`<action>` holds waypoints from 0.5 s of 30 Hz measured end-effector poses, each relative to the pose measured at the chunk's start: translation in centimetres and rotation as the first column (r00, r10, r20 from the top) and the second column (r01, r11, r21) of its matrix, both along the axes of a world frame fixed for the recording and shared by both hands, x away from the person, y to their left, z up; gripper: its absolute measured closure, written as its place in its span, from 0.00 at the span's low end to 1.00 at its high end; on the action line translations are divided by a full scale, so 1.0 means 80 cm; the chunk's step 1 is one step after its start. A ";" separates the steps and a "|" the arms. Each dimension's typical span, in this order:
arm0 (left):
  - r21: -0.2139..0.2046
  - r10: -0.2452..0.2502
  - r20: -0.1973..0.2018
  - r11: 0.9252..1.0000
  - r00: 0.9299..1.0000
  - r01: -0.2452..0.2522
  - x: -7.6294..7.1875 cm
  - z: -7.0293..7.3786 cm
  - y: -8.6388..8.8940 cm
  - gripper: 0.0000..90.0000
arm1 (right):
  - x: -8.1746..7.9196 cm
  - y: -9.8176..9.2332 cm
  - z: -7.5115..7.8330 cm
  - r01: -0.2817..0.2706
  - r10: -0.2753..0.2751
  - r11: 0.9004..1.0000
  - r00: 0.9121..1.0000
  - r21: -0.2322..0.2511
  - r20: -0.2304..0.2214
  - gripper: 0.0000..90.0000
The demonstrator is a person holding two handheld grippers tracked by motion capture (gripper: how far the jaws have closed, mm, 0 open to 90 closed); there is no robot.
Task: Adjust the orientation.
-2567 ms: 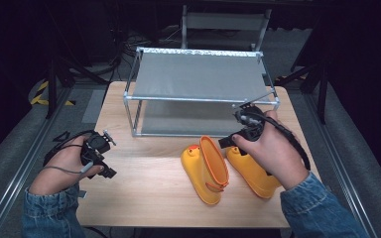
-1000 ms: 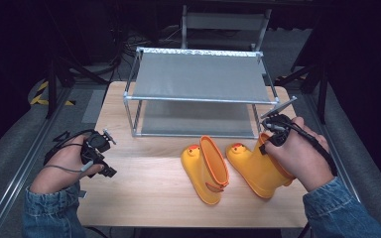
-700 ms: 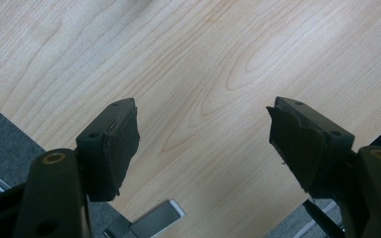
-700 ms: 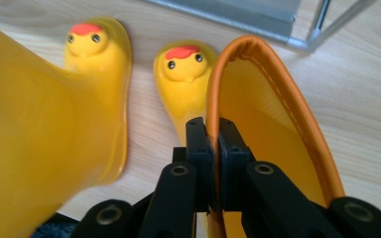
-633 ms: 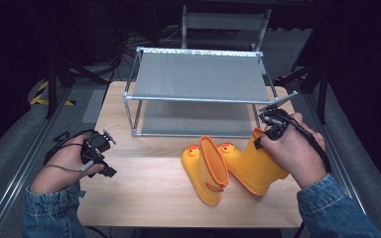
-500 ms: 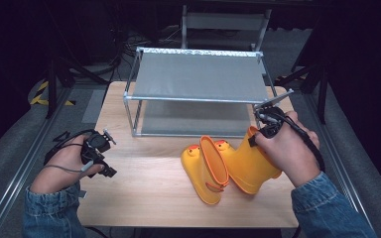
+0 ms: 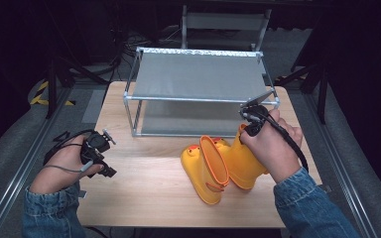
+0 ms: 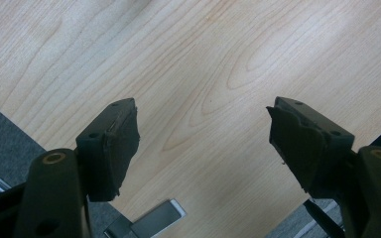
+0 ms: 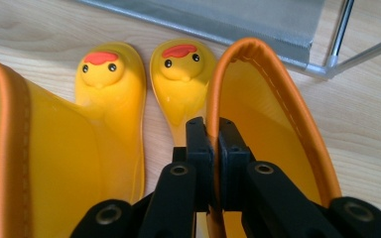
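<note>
1. The right boot [image 7: 245, 161], a yellow rubber one with an orange rim, stands on the wooden table [image 7: 149, 183] in the high view, just in front of the metal shelf rack [image 7: 201, 79]. It leans toward the left boot [image 7: 206, 168], and the two touch. The right gripper [image 7: 250, 130] sits at the right boot's top edge, held by the right hand [image 7: 273, 148]. Near the table's left edge the left hand [image 7: 59, 166] holds the left gripper [image 7: 100, 157] low over the wood, well apart from both boots.

2. In the left gripper view the left gripper [image 8: 203, 144] has its two black jaws spread wide, with bare wooden table [image 8: 218, 64] between them and nothing held. A strip of grey floor [image 8: 0, 129] shows past the table edge.

3. In the right gripper view the right gripper [image 9: 214, 148] is clamped on the orange rim of the right boot [image 9: 273, 114], one jaw inside the shaft and one outside. Both toes carry a duck face; the left boot [image 9: 54, 144] stands just beside, its toe level with the other. The lower bar of the shelf rack [image 9: 218, 17] runs just beyond the toes.
</note>
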State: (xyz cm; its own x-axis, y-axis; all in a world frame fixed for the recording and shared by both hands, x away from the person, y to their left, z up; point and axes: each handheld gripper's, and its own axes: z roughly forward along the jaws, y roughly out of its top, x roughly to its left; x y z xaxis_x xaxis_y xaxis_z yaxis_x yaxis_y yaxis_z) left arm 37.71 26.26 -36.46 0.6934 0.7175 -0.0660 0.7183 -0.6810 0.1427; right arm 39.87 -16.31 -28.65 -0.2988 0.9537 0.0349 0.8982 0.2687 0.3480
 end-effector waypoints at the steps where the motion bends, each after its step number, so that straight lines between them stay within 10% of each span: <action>1: 0.003 -0.001 0.001 1.000 1.000 0.001 0.000 0.000 -0.001 0.31 | 0.000 0.001 -0.001 -0.007 0.007 1.000 1.000 0.013 -0.001 0.96; 8: 0.008 -0.018 0.007 1.000 1.000 0.018 0.000 0.001 -0.002 0.31 | -0.005 0.026 0.002 -0.084 0.093 0.986 0.994 0.147 -0.054 0.96; 15: 0.001 -0.007 0.000 1.000 1.000 0.007 -0.001 0.000 0.000 0.31 | 0.001 0.033 0.001 -0.083 0.096 0.980 0.993 0.182 -0.067 0.96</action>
